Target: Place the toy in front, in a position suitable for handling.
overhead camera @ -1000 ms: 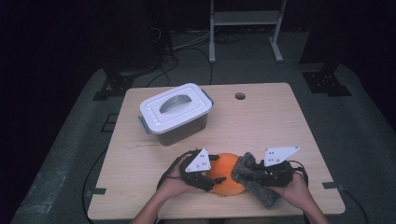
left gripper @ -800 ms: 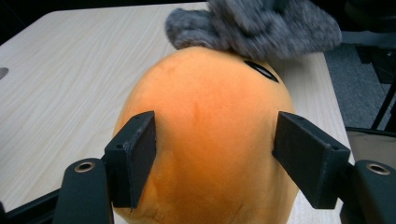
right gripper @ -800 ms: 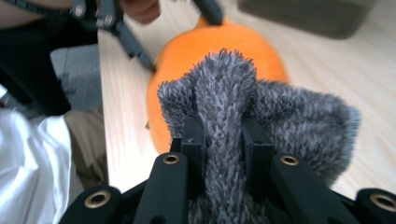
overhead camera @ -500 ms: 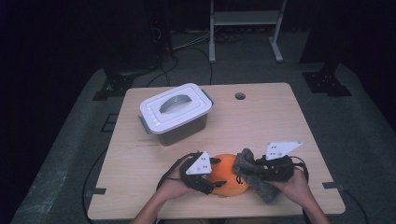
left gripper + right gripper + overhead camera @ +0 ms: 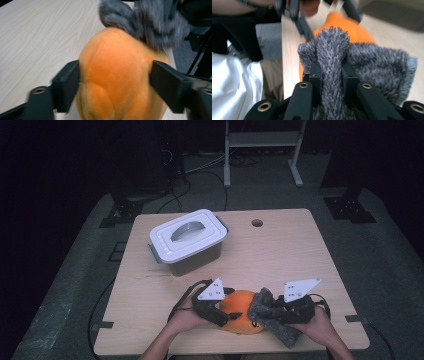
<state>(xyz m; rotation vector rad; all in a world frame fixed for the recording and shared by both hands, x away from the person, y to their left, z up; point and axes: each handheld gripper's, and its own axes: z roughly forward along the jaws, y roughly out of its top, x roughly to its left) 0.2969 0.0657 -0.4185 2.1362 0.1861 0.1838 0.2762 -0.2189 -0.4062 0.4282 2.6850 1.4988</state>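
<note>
Your left tongs (image 5: 223, 312) hold the orange soft toy (image 5: 241, 314) at the near edge of the worktop (image 5: 280, 250), right in front of you. The left gripper view shows the two black jaws, one on each side of the toy (image 5: 117, 75), pressed into its sides; they've just closed in a bit on it. Your right tongs (image 5: 272, 307) are pinched tight on a bunched fold of the grey fuzzy cloth (image 5: 272, 317), & you can see that fold (image 5: 332, 72) squeezed between the jaws in the right gripper view. What counts for the next move: the cloth sits on the right side of the toy, touching it, w/ the toy between your two hands. The toy's long side runs left to right across the worktop, so I think the wipe should go that way, from the right end toward the left tongs. Your right hand is the nearer one for that. Hard to tell: the toy's underside is hidden, its near end is cut off in the left gripper view, & the cloth is blurry there. The plastic box w/ lid (image 5: 187, 242) stands well apart, farther back on the left.
</note>
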